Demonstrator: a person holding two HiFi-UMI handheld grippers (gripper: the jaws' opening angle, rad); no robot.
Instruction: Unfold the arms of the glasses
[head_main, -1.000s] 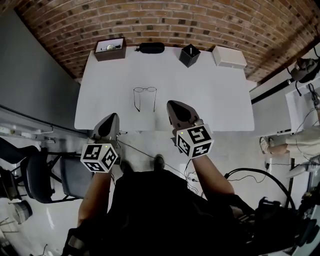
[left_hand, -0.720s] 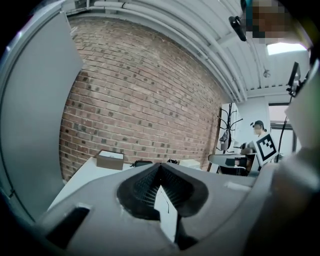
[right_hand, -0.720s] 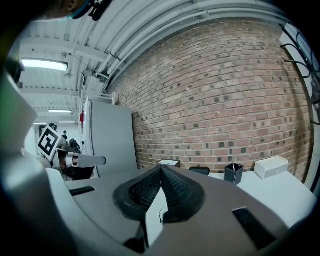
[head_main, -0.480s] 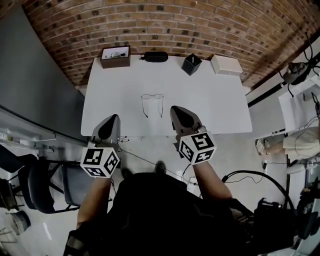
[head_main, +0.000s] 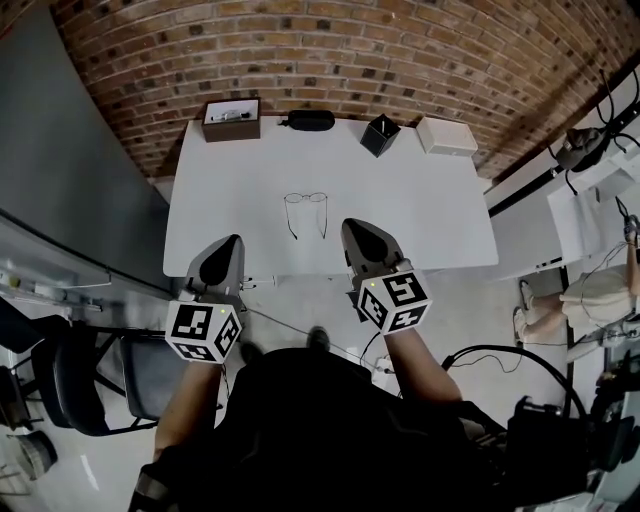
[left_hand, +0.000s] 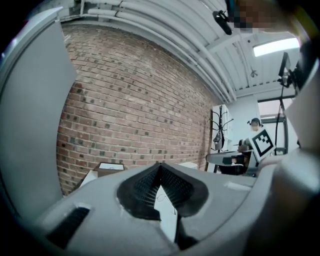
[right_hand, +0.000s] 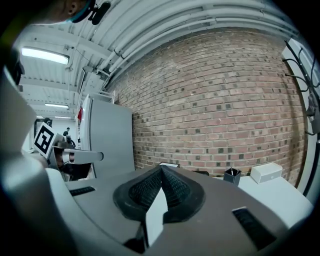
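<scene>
Left tool and right tool — both pressed together, empty — hover short of the glasses.

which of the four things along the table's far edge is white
The white box at the row's right end; the brown tray, black case and black cup left of it are dark.

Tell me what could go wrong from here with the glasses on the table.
1. Both the left gripper and the right gripper are shut and empty near the front edge of the table. Moving in like that would likely shove the light glasses across the smooth top instead of gripping them.
2. The wire frame looks thin, and its arms seem already spread toward the grippers. A hard pinch or further pull could bend a hinge.
</scene>
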